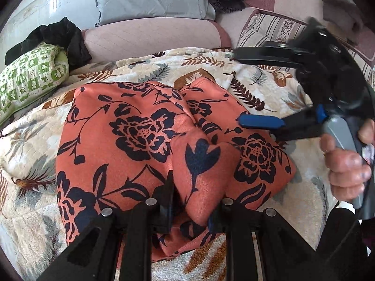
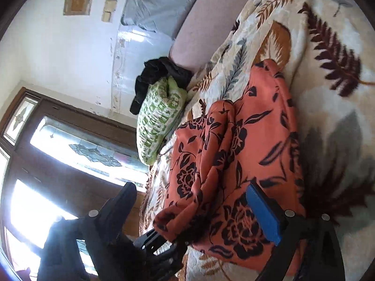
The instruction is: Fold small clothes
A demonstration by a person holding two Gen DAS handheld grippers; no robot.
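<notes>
Garment (image 1: 145, 126) | pinched in left tongs (image 1: 191, 187) | apparently below open right tongs (image 1: 236, 86)

The bed (image 1: 269, 86) is spread with a cream quilted cover printed with brown, rust and grey leaves. In the middle of it lies an orange garment (image 1: 145, 126) with dark flowers, bunched into folds. At the far left edge a green-and-white patterned pillow (image 1: 30, 77) rests on the cover, with a crumpled black cloth (image 1: 58, 37) touching its top.
</notes>
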